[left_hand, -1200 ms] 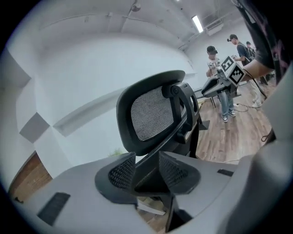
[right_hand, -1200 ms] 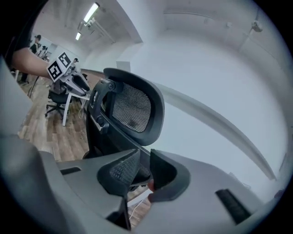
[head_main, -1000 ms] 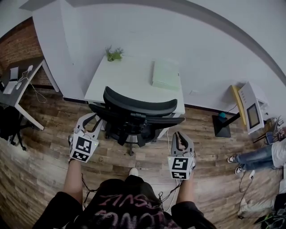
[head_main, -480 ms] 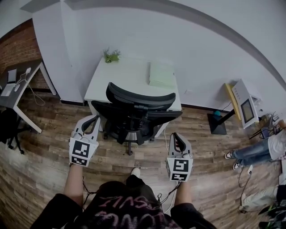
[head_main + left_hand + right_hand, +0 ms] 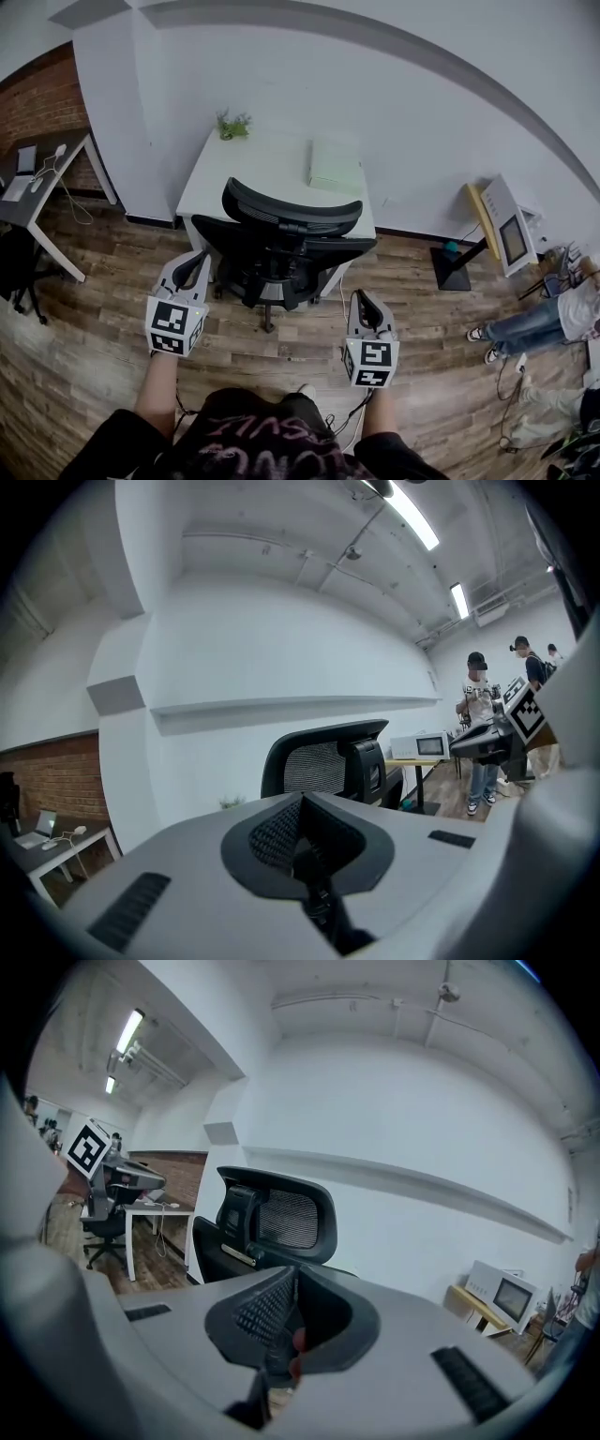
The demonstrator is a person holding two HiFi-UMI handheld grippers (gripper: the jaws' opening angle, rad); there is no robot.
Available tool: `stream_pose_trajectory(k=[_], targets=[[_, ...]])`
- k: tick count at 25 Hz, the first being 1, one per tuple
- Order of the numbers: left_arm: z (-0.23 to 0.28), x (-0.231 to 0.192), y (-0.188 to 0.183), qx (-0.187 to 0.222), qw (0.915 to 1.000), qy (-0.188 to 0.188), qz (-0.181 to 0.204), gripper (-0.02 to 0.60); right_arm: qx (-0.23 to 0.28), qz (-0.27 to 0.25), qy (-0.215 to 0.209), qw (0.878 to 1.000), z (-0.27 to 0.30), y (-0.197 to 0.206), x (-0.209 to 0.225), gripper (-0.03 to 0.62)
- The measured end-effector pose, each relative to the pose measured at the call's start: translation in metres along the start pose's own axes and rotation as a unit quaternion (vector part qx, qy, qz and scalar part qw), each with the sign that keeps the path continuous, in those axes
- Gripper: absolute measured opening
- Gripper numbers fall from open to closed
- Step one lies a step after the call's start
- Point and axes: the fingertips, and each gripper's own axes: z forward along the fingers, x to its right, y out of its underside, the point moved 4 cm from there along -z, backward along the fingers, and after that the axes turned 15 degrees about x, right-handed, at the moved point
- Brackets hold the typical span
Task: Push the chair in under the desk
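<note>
Left tongs (image 5: 197,259) newly closed, right tongs (image 5: 362,300) together, both empty, behind curved black mesh chair (image 5: 289,232)

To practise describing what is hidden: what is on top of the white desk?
On the desk: a small plant at its far left corner and a flat pale green item to the right. The chair covers its near edge; anything there is hidden.

Left gripper (image 5: 199,256) jaws shut, it and right gripper (image 5: 364,298) seemingly back from chair (image 5: 281,230)
</note>
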Motion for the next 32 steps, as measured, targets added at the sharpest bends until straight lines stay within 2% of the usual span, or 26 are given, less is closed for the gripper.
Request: stream_pose_trajectory(k=[5,11,23,32], targets=[[0.000,0.000,0.000,-0.004,0.9997,-0.023,-0.008,0.015,0.004,0.008,-0.014,1.000,0.009,0.000,0.008,0.029],[0.010,0.006,0.000,-0.008,0.9993,-0.037,0.001,0.015,0.019,0.006,-0.016,1.000,0.020,0.001,0.025,0.026],[0.029,0.022,0.007,-0.017,0.9988,-0.041,0.019,0.015,0.031,-0.004,-0.043,0.999,0.036,0.005,0.044,0.026],[0.038,0.026,0.006,-0.015,0.9985,-0.051,0.011,0.015,0.036,-0.002,-0.048,0.998,0.046,0.008,0.058,0.026]])
